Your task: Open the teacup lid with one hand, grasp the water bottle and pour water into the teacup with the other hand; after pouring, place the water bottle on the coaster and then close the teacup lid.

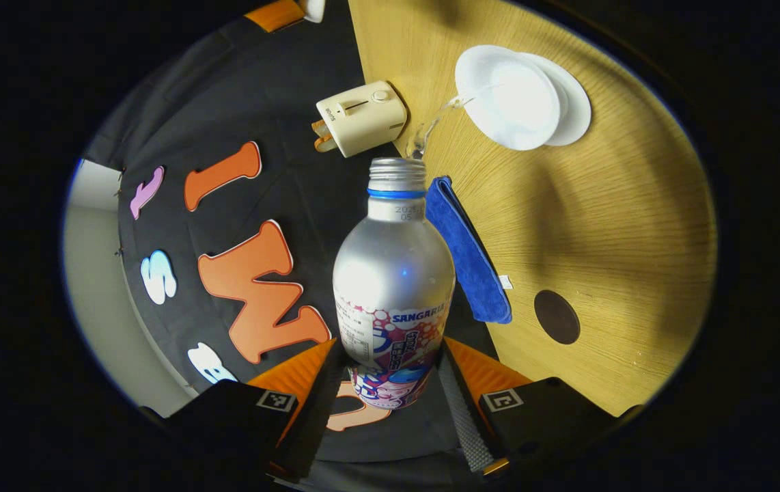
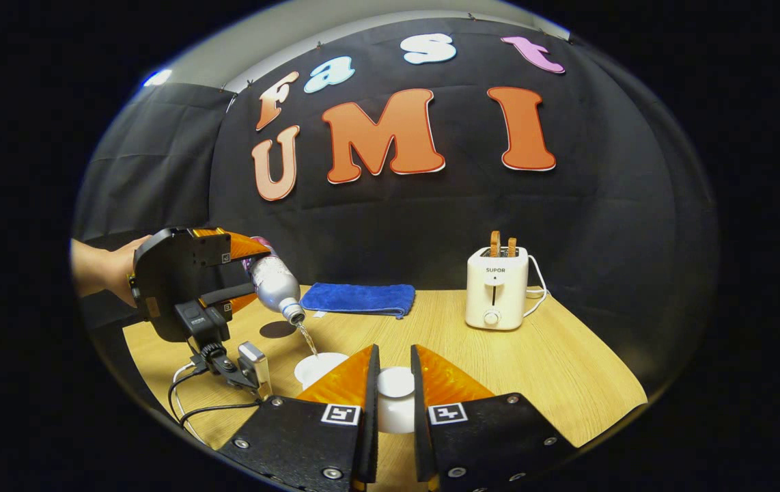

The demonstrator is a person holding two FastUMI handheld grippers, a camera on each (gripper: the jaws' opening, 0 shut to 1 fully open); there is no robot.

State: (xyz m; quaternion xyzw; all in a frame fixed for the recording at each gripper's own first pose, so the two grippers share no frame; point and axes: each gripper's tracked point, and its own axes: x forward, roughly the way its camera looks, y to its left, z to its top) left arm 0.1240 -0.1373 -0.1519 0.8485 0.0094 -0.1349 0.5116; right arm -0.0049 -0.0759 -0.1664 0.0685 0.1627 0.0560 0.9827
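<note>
Right gripper view: your right gripper point(image 2: 393, 383) clamps the lid point(image 2: 395, 381)
Left gripper point(image 1: 390, 383): grips water bottle point(image 1: 393, 273), pouring into teacup point(image 2: 318, 369)
Next: bottle upright onto coaster point(image 1: 556, 316)

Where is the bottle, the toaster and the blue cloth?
bottle point(image 1: 393, 273), left gripper view, on its silver body.
toaster point(image 2: 497, 290), right gripper view, on its front face.
blue cloth point(image 2: 357, 298), right gripper view, on the middle of the folded cloth.

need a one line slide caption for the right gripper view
Left gripper tips the water bottle over the teacup while the right gripper holds the lid aside.
</note>
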